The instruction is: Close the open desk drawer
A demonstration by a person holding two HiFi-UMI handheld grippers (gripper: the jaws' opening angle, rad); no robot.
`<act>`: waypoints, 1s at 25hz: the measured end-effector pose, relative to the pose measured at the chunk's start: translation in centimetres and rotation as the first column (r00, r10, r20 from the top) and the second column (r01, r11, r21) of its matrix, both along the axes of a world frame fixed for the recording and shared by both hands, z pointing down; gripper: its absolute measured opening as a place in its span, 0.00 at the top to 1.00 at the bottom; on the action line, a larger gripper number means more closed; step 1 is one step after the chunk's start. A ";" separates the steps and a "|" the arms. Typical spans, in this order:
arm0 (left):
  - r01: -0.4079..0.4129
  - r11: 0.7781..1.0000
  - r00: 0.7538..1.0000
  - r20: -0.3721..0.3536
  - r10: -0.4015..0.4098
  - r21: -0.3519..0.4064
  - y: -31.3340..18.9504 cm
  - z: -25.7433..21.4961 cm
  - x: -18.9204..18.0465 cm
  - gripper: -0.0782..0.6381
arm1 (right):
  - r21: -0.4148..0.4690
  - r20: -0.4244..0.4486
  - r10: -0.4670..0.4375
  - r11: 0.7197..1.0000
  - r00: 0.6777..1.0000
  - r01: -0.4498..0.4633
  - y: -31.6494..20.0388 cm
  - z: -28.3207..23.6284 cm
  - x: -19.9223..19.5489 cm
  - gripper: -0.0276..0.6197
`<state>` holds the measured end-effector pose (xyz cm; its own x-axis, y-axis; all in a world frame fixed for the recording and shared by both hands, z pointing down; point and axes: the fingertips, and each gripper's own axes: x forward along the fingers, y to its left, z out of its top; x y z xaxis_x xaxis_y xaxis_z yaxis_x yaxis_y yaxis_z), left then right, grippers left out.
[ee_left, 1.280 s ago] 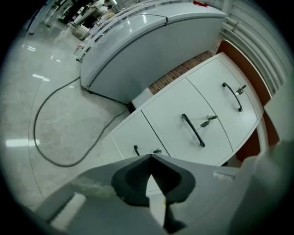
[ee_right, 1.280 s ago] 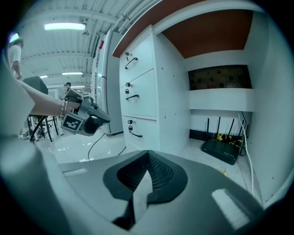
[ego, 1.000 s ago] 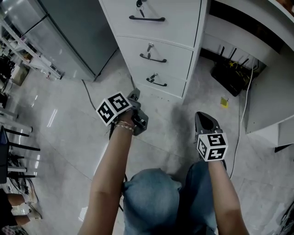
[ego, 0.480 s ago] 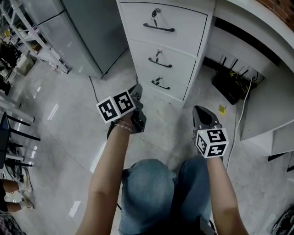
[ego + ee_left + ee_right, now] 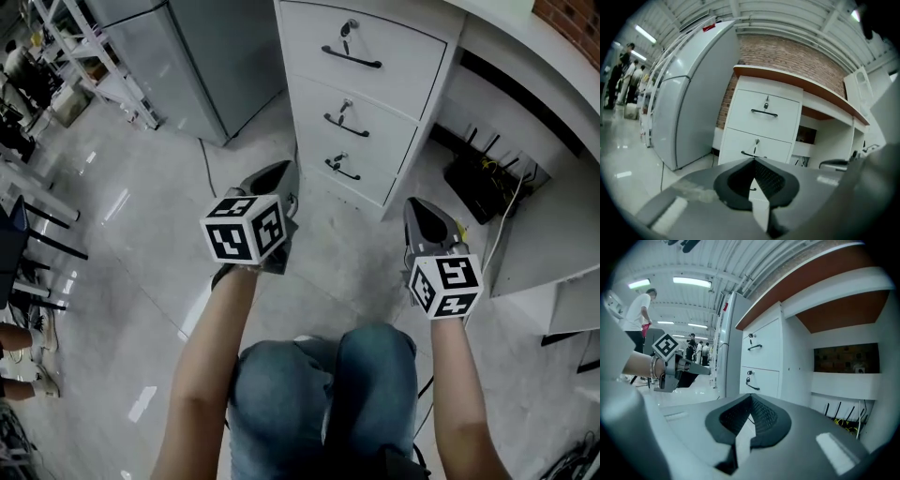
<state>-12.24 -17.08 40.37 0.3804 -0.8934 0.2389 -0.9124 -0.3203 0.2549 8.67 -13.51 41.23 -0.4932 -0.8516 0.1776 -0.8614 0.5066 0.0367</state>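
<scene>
A white desk cabinet point(image 5: 370, 103) stands ahead with three drawers, all flush with its front, each with a black handle and a key. The top drawer point(image 5: 764, 115) and the second drawer point(image 5: 754, 143) show in the left gripper view, and the drawer fronts point(image 5: 759, 362) show in the right gripper view too. My left gripper point(image 5: 279, 172) point(image 5: 753, 160) hangs in front of the cabinet's lower left corner, shut and holding nothing. My right gripper point(image 5: 419, 206) point(image 5: 751, 397) is in the air to the right of the cabinet, jaw tips together and nothing held. Neither touches the cabinet.
A tall grey refrigerator point(image 5: 178, 56) stands left of the cabinet, with metal shelving point(image 5: 80, 56) further left. Under the desk top point(image 5: 525, 42) a black router with cables point(image 5: 483, 178) lies on the floor. The person's knees in jeans point(image 5: 319, 394) are below. People stand far off point(image 5: 640, 315).
Both grippers have risen in front of the cabinet. The left one has rolled, so its marker cube shows another face. The cabinet has shifted right in the head view.
</scene>
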 end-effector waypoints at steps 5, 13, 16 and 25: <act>-0.044 0.990 0.988 0.153 0.024 0.133 2.8 -3.5 0.8 0.89 | 0.069 -0.010 -0.011 0.998 1.000 0.011 0.2 -3.2 -0.4 0.96; -0.027 0.976 0.976 0.215 -0.020 0.215 5.4 -7.6 0.4 0.89 | 0.134 -0.007 -0.036 0.990 0.999 0.037 2.4 -6.6 -2.3 0.96; 0.016 0.967 0.979 0.194 -0.067 0.255 6.2 -9.3 -0.1 0.89 | 0.161 0.003 -0.041 0.986 0.999 0.040 2.7 -7.8 -2.3 0.96; 0.023 0.930 0.959 0.255 -0.124 0.366 7.4 -12.6 0.5 0.89 | 0.226 0.014 0.007 0.974 1.000 -0.010 3.6 -10.7 -1.0 0.96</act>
<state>-11.77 -9.67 27.74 0.2764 -0.9609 -0.0157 -0.9544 -0.2726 -0.1218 7.65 -9.93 30.52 -0.4868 -0.8731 -0.0266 -0.8668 0.4790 0.1386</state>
